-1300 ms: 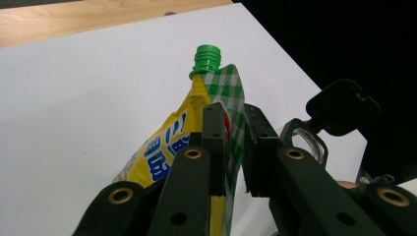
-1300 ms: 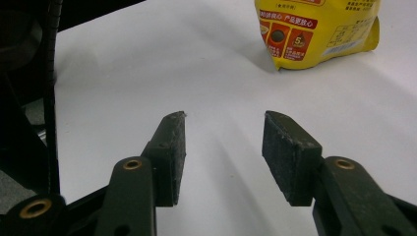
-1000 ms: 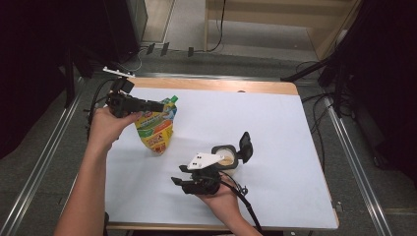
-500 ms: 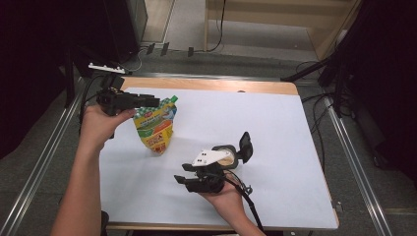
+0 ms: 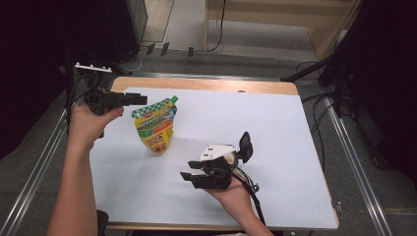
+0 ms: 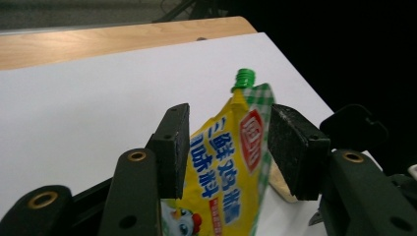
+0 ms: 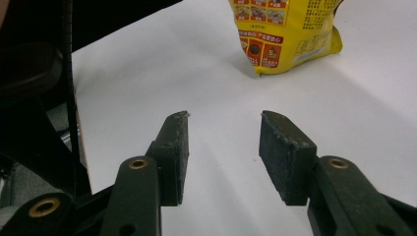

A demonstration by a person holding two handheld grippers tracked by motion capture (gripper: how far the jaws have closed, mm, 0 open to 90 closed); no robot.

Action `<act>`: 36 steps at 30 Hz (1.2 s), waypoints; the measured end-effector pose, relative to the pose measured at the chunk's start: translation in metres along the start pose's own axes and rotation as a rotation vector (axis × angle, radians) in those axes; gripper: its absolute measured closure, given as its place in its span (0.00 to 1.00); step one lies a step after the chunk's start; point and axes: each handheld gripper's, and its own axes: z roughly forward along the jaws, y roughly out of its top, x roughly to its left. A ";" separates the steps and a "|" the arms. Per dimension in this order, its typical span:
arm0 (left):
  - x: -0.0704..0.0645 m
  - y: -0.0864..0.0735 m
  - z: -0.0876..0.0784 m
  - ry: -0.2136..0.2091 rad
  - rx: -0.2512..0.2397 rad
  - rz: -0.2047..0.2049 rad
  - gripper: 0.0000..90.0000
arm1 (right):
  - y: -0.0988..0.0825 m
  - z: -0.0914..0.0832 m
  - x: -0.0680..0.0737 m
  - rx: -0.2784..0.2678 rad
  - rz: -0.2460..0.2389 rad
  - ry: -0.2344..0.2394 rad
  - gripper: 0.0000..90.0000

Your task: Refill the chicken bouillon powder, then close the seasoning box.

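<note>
The upright pouch (image 5: 155,125) stands just beyond the left gripper (image 5: 139,100), whose just-opened jaws flank it without touching.

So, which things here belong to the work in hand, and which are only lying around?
Belong to the work:
- yellow spouted pouch, standing on the white table cover
- left gripper, jaws just opened, pads off the pouch
- right gripper, open, holding nothing

Only lying around:
- cables on the floor behind the table
- metal side rail
</note>
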 end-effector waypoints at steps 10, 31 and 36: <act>0.019 -0.009 -0.001 0.062 -0.002 -0.003 0.54 | 0.013 -0.021 -0.004 -0.011 -0.005 -0.006 0.63; 0.049 -0.029 0.029 0.081 0.042 -0.063 0.48 | 0.034 -0.108 -0.039 -0.088 0.039 -0.114 0.91; 0.049 -0.030 0.034 0.089 0.067 -0.042 0.48 | 0.030 -0.123 -0.052 -0.080 0.044 -0.168 1.00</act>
